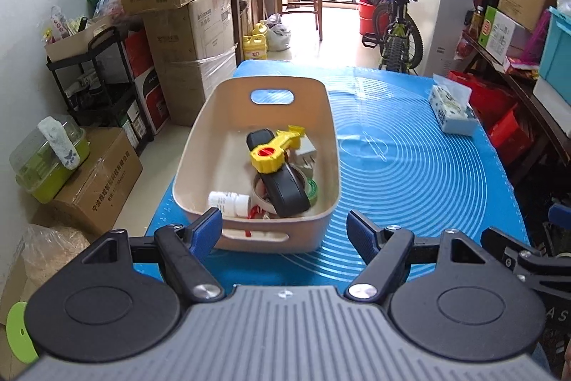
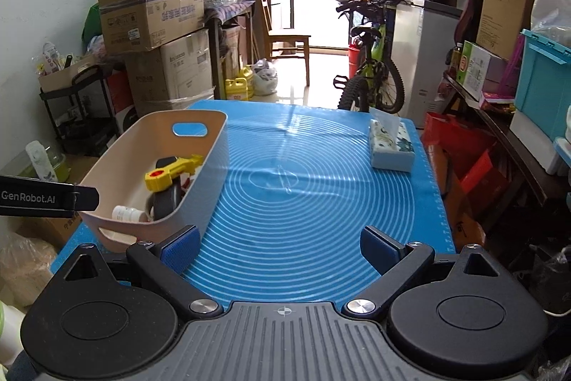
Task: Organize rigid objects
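Observation:
A beige plastic basket [image 1: 214, 102] stands on the left part of the blue mat [image 1: 410, 174]. It holds a yellow toy tool [image 1: 274, 152], a black case [image 1: 285, 191], a white pill bottle [image 1: 228, 202], tape rolls and a grey plug. The basket also shows in the right wrist view [image 2: 210, 174], with the yellow tool [image 2: 171, 172] inside. My left gripper [image 1: 283, 229] is open and empty, just in front of the basket's near wall. My right gripper [image 2: 278, 247] is open and empty above the mat's near edge, to the right of the basket.
A tissue box [image 2: 390, 145] lies at the mat's far right. Stacked cardboard boxes [image 1: 178, 6] and a black cart [image 1: 96, 77] stand on the left. A bicycle [image 2: 371, 74] and a white appliance stand beyond the table. Shelves with boxes line the right side.

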A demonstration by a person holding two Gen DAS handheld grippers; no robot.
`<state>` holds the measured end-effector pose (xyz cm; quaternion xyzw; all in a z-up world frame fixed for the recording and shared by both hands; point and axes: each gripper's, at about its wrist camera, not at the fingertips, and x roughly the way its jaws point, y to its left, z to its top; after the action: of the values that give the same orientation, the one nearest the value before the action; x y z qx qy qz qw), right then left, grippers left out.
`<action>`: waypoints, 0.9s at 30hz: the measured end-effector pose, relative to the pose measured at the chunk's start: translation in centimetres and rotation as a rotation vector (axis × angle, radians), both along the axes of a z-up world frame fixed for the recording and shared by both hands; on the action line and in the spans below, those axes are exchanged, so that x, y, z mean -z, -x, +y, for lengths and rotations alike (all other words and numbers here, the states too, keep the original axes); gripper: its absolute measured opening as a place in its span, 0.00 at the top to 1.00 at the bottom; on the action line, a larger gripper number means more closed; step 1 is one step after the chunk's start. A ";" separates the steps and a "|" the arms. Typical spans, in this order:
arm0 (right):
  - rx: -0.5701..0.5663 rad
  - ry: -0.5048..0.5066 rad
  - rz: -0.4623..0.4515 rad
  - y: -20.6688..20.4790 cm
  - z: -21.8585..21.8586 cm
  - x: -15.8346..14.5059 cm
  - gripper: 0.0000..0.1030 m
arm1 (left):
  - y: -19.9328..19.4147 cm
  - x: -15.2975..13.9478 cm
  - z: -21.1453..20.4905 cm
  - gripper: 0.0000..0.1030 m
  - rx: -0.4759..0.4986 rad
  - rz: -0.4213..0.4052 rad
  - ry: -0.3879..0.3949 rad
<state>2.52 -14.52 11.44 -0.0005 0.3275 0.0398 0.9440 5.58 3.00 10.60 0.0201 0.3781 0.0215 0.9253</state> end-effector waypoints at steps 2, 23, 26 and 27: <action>0.009 -0.001 -0.001 0.8 -0.4 0.3 0.07 | 0.8 0.5 -0.6 0.25 0.011 -0.003 -0.016; 0.041 -0.005 0.001 3.6 -2.0 5.5 0.07 | 4.1 6.6 -3.9 0.25 0.084 -0.010 -0.068; 0.036 0.019 -0.004 4.0 -1.7 6.1 0.07 | 4.1 7.1 -3.9 0.25 0.087 -0.009 -0.064; 0.036 0.023 -0.011 4.2 -1.6 6.2 0.07 | 4.1 7.1 -3.8 0.25 0.085 -0.011 -0.062</action>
<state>-1.64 -16.09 5.23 -0.0057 0.3227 0.0192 0.9463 1.48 -0.83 3.47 0.0644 0.3708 -0.0060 0.9264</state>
